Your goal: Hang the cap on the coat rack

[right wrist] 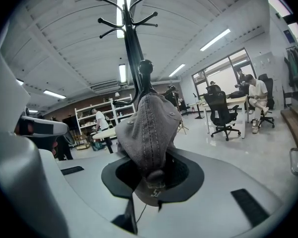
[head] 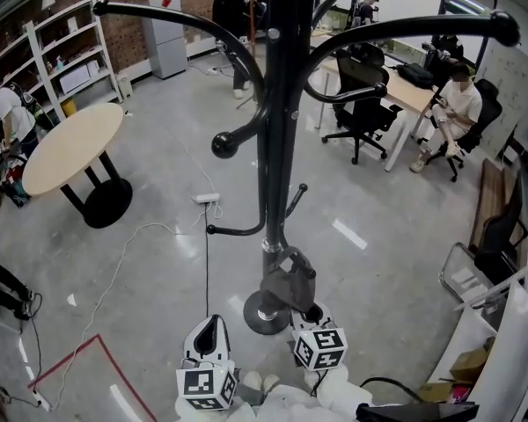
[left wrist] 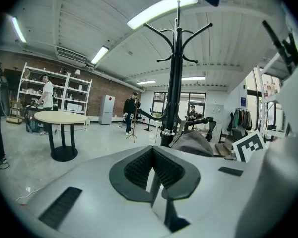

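Stands slightly parted at the right gripper [right wrist: 151,175], ribbed black pads clear of the cloth on either side, lower edge of the cap [right wrist: 148,133] dangling between them. Shows grey ribbed fabric there, stitched in panels, dome-shaped. Hangs at 12 o'clock from those jaws against a ball-tipped hook [right wrist: 145,67], knob poking out above the crown, low on the coat rack [head: 277,148]. Closes fully at the left gripper [left wrist: 153,167], ribbed pads meeting in a V, gripping nothing; sits at 9 o'clock from the right one. Rises as a glossy black pole with curved, knob-ended arms over a round base. Spreads beneath as a polished grey floor [head: 158,262]. Places a round pale-topped table [head: 75,148] at 10 o'clock from the pole. Carries boxy white items on white open shelving [head: 66,42] at 11 o'clock.
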